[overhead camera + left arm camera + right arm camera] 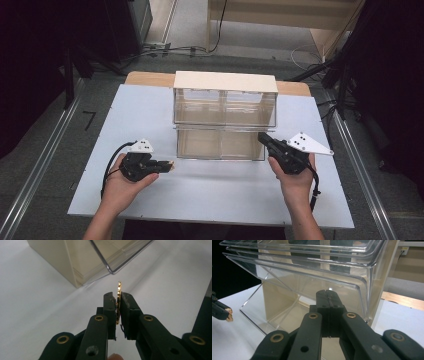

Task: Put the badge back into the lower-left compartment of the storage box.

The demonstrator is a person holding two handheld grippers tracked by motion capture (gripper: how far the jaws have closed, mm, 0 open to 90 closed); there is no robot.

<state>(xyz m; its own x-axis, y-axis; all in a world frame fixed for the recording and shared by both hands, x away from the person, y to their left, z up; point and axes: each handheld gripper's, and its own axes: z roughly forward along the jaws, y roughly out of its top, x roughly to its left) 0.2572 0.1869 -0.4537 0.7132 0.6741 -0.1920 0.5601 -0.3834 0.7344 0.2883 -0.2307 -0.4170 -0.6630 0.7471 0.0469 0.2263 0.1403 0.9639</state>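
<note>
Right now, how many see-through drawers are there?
2. The top drawer sits shut in the cabinet; the bottom drawer is pulled out toward the grippers. Others may be hidden.

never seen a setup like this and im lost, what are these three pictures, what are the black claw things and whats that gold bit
A person stands at a white table and holds a hand-operated gripper in each hand, so no robot arm is involved. The high view looks down from above the person's side. The other two pictures come from small cameras that ride on the grippers and look along their black jaws.

On the table stands a clear plastic drawer cabinet with a beige top; its lower drawer is pulled out toward the person.

The left gripper is shut on a thin gold toothed disc, seen edge-on, which looks like a small gear. It is held above the table, near the drawer's corner.

The right gripper is shut with nothing between its jaws, and its tip is at the right front corner of the open drawer.
</note>
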